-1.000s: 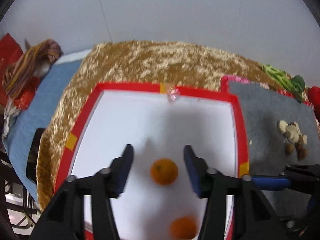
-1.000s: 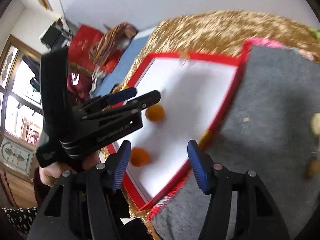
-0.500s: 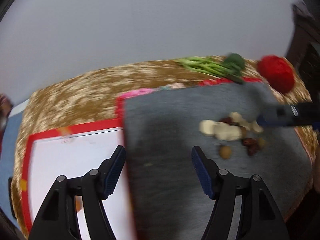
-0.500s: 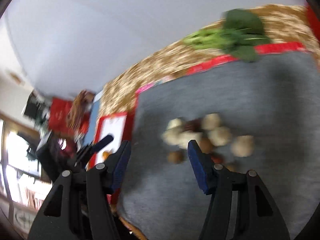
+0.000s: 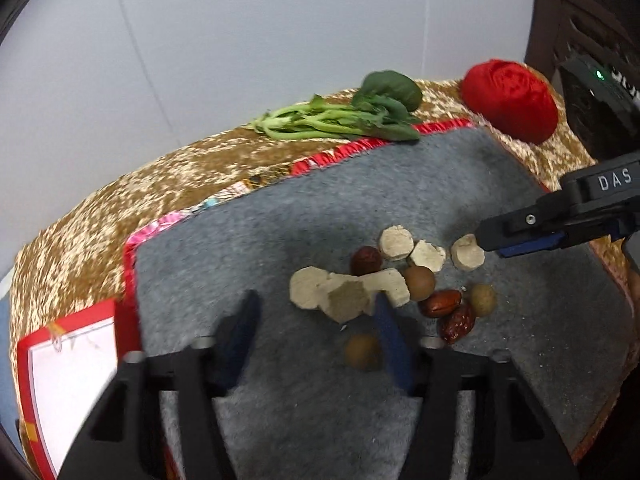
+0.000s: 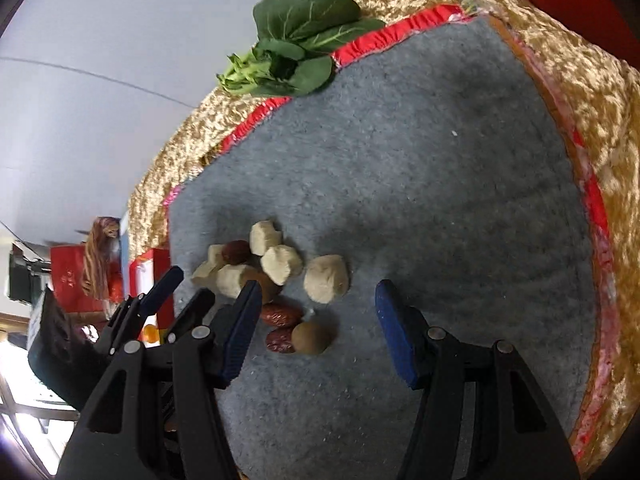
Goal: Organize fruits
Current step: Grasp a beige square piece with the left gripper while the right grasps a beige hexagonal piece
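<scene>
a heap of pale chunks, red dates and brown round fruits (image 5: 418, 282) lies on the grey mat (image 5: 400, 184). left gripper (image 5: 316, 334) and right gripper (image 6: 316, 330) hover over it, jaws wide, empty. "das" marks the right one.

fruit pile (image 5: 384, 280) on mat (image 5: 400, 184) | greens (image 5: 344, 118) behind | tray (image 5: 68, 376) left

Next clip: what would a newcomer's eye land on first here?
Probably the small heap of pale chunks, red dates and brown round fruits in the middle of the grey mat, with both open grippers, left gripper and right gripper, hovering close. Behind it, leafy greens lie at the mat's far edge, and a bright red ball sits on the gold cloth.
</scene>
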Demonstrator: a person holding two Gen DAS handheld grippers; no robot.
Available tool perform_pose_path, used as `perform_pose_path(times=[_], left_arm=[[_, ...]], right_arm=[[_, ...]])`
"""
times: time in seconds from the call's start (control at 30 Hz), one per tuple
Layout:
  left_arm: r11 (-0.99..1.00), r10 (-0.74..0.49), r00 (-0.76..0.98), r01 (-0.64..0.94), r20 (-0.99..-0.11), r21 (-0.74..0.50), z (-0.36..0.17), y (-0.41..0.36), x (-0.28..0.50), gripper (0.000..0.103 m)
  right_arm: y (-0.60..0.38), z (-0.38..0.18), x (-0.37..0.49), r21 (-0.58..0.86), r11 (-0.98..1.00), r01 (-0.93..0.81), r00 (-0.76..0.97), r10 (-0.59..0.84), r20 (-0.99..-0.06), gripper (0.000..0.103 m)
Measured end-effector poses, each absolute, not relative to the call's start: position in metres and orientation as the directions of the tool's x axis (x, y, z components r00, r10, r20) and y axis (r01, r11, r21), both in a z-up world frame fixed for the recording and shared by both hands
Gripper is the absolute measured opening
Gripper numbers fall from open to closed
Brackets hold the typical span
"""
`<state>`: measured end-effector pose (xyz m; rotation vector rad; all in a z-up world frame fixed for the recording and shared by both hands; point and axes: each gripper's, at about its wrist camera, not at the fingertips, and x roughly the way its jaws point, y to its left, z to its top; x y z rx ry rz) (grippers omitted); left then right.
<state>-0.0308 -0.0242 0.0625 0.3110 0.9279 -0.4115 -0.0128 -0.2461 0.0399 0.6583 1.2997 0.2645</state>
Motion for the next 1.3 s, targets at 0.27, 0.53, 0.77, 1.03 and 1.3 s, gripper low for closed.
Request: perform_pose_path(times=[0.27,0.53,0.77,1.03,1.3], left_arm=[[0.882,-0.247,0.485,0.471,-0.839,0.012,0.053,-0.018,-0.021,0.041],[0.883,-0.264,0.473,0.470,-0.841,-0.013,0.049,-0.022,-0.016,0.039],[0.866,-0.272,0.453,0.500,-0.849,-0.011,0.047,-0.026,-0.020,0.022],[0.879,-0.293,0.448,0.473,-0.845,-0.054,0.058,-0.011,-0.027,0.021],[0.939,-0.246,0.535,0.340,-0.808,-0.060,0.088,0.040,-0.033,0.021]], right_arm=[[-0.203,0.041,-0.007,0.275,0.960,0.053,0.276,0.250,-0.928,0.039],[-0.165,0.041,-0.015,0.071,0.995,-0.075,0.317,0.091,-0.944,0.028],[-0.188,0.045,-0.011,0.215,0.977,-0.011,0.295,0.209,-0.932,0.028],[-0.218,0.061,-0.010,0.488,0.871,0.050,0.315,0.450,-0.836,0.028],[-0.165,0.081,-0.011,0.570,0.819,-0.065,0.326,0.557,-0.764,0.028]])
